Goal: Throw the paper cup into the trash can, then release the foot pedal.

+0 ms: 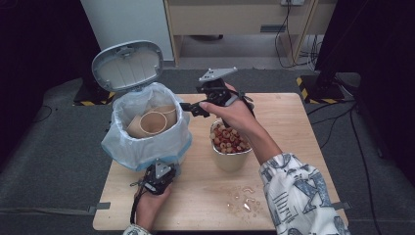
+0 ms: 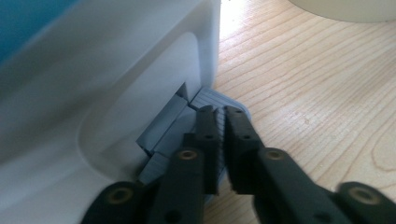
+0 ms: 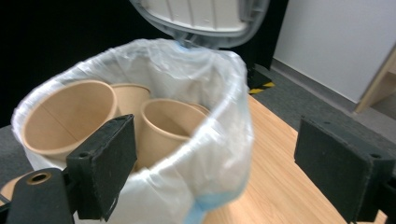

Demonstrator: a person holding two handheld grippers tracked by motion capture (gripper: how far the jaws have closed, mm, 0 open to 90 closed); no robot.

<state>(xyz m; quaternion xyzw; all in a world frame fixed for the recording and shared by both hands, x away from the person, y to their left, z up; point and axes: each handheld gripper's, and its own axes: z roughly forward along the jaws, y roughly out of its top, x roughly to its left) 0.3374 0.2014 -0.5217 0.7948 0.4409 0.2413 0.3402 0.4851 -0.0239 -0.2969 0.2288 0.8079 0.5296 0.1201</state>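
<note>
While the left claw [image 2: 217, 114], its jaws almost together on nothing, presses the grey pedal [image 2: 212, 100] at the foot of the bin [image 1: 147, 142] and keeps the lid [image 1: 128, 65] up, the right claw [image 1: 195, 107] hangs wide and empty at the bin's rim. Paper cups [image 3: 161, 128] already lie inside the liner just beyond its jaws. Next, by the look of it, comes the bowl [image 1: 230, 156] of cereal rings on the worktop [image 1: 288, 127], right under that hand: swing back, drop, grip its rim.

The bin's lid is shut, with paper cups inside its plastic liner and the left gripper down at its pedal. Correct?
Not quite. The lid stands open, as the high view shows. Paper cups do lie inside the liner, and the left gripper is at the pedal.
</note>
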